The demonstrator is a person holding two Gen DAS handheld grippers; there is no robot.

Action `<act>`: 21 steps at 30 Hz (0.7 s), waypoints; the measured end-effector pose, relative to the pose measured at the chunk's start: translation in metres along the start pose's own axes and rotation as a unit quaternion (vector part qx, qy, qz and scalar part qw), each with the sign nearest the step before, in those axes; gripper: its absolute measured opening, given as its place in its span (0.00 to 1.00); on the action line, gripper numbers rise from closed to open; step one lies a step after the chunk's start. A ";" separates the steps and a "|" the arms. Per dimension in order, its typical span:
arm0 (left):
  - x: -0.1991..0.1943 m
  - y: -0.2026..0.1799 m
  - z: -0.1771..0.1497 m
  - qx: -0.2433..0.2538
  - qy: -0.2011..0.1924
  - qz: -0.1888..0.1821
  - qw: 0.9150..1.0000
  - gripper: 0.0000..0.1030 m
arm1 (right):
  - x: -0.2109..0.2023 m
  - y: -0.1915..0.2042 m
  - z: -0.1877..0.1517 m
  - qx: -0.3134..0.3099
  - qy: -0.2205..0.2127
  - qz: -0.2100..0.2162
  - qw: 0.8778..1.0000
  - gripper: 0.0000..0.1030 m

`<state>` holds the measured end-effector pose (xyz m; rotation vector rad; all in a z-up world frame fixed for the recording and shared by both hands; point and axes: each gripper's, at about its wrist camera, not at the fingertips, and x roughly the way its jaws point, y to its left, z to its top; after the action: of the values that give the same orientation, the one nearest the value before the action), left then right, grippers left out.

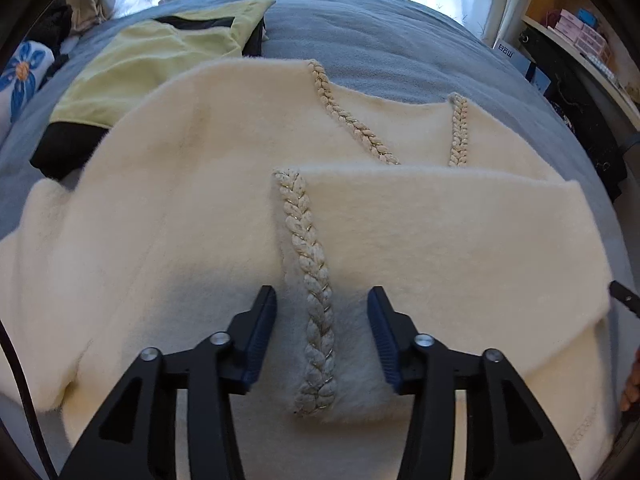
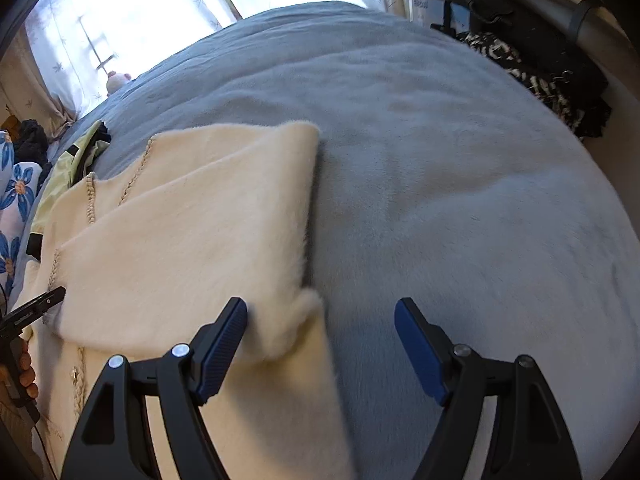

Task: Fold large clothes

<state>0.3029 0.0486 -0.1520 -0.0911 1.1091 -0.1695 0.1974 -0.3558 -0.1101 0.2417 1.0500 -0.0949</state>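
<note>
— Our left gripper (image 1: 322, 318) gapes wide over the braided trim (image 1: 316, 312); our right gripper (image 2: 320, 334) gapes too, both holding nothing.

— The fluffy cream woollen coat (image 1: 180, 208) lies lengthwise away from us on the grey-blue plush bedspread (image 2: 460, 200), which stretches bare past its right edge.

The left gripper (image 1: 322, 320) has matte black, angular linkage arms with triangular cut-outs; silver round pivot screws; ribbed dark-blue pads (image 1: 262, 332); the right gripper (image 2: 320, 338) is built alike (same blue pads (image 2: 222, 346)); bare fingers (image 2: 28, 376) show skin beside a black handle.
</note>
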 end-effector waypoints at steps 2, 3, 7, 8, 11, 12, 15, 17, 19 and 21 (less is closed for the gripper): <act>0.003 0.002 0.007 -0.012 0.008 -0.005 1.000 0.49 | 0.008 0.004 0.002 -0.001 0.007 0.010 1.000 0.74; 0.006 0.002 0.011 -0.016 0.010 -0.004 1.000 0.49 | 0.014 0.005 0.004 -0.002 0.013 0.020 1.000 0.70; 0.014 -0.009 0.021 -0.002 0.001 0.007 1.000 0.29 | 0.030 0.013 0.007 -0.005 0.042 0.050 0.998 0.33; 0.013 -0.012 0.023 0.003 -0.005 0.013 1.000 0.14 | 0.026 0.014 0.008 -0.004 0.033 0.040 0.999 0.29; 0.016 -0.011 0.025 -0.008 -0.018 0.014 1.000 0.15 | 0.024 0.015 0.005 -0.005 0.019 0.029 0.999 0.26; 0.020 -0.010 0.023 -0.009 -0.015 0.012 1.000 0.15 | 0.031 0.016 0.002 -0.008 0.029 0.024 0.999 0.26; 0.019 -0.008 0.021 -0.001 -0.023 0.021 1.000 0.22 | 0.026 0.016 0.008 -0.005 0.033 0.029 0.999 0.30; 0.017 -0.008 0.022 0.004 -0.013 0.020 1.000 0.32 | 0.022 0.017 0.018 -0.005 0.029 0.041 0.999 0.31; 0.018 -0.004 0.027 -0.005 0.001 0.008 1.000 0.37 | 0.023 0.020 0.030 -0.010 0.023 0.035 0.999 0.42; 0.022 0.002 0.036 -0.027 0.010 -0.001 1.000 0.40 | 0.028 0.023 0.043 -0.009 0.017 0.023 1.000 0.45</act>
<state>0.3445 0.0461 -0.1555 -0.1392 1.1337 -0.1429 0.2524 -0.3431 -0.1109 0.2523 1.0788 -0.0395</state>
